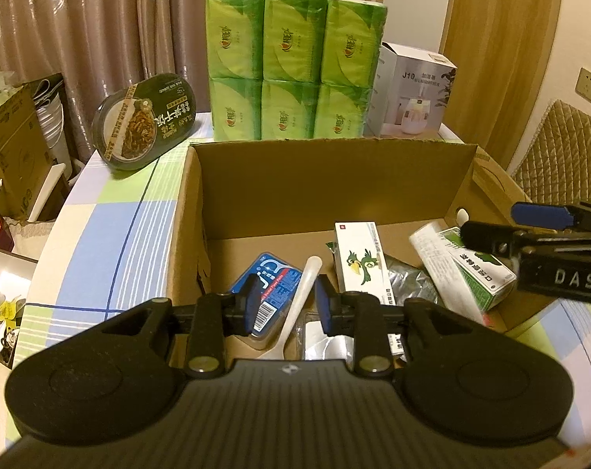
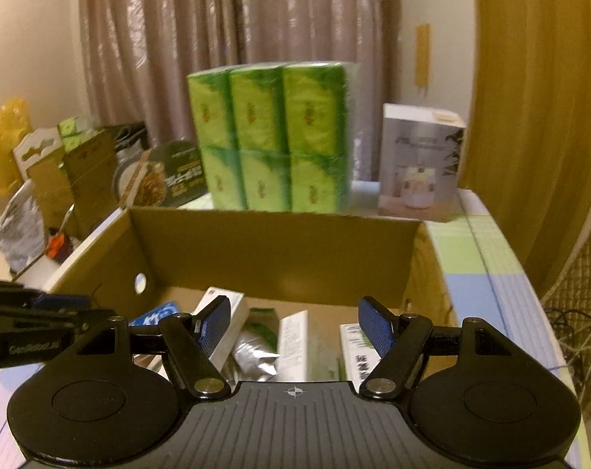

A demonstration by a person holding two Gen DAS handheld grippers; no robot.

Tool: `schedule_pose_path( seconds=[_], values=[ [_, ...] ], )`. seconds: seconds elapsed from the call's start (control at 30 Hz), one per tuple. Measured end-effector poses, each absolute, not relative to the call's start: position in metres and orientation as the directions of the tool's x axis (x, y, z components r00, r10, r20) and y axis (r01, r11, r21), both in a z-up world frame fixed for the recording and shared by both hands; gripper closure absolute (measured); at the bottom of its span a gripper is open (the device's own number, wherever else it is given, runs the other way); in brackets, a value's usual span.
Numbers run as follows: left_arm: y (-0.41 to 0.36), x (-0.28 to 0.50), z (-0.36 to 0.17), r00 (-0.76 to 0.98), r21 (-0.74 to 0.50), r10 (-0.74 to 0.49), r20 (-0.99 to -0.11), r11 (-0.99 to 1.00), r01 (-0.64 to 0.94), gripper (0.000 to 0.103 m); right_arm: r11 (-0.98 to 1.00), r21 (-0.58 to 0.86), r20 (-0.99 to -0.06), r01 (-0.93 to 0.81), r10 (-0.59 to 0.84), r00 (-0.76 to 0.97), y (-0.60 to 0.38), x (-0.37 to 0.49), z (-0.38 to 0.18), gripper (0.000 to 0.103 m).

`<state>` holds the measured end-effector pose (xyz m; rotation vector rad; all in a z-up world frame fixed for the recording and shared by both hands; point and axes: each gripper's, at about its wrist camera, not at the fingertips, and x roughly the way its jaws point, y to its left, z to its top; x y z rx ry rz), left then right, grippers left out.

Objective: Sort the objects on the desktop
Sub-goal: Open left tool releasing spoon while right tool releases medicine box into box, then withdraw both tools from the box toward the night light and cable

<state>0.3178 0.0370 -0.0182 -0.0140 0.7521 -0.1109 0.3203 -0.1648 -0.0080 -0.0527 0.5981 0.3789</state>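
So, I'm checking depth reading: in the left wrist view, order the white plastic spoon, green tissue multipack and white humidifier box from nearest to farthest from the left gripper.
1. White plastic spoon, between the fingers, inside the carton.
2. Green tissue multipack, behind the carton.
3. White humidifier box, back right, nearly level with the multipack.

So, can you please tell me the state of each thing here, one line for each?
cardboard box: open on top, partly filled.
white spoon: lying in the box, between the left gripper's fingers, not gripped.
left gripper: open, narrow gap.
right gripper: open wide, empty.
tissue pack: upright, sealed.
noodle bowl: sealed, leaning tilted.
white carton: upright, closed.
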Motion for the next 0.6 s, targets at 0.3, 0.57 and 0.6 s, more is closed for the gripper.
schedule_pose_path(
  seconds=[0.3, 0.57, 0.6],
  values=[
    [0.038, 0.317, -0.017, 0.738, -0.043, -0.091, -0.669, 0.996, 0.084, 0.061, 0.940, 0.080, -0.548, -0.332, 0.320, 0.773, -0.175, 0.322, -0.004, 0.021],
    [0.037, 0.314, -0.013, 0.745, -0.043, -0.098, -0.660, 0.995, 0.093, 0.041, 0.940, 0.068, -0.545, -0.333, 0.315, 0.777, -0.178, 0.318, -0.004, 0.008],
    [0.037, 0.313, -0.012, 0.746, -0.042, -0.099, -0.658, 0.995, 0.095, 0.037, 0.940, 0.069, -0.543, -0.333, 0.315, 0.778, -0.178, 0.317, -0.004, 0.007]
  ],
)
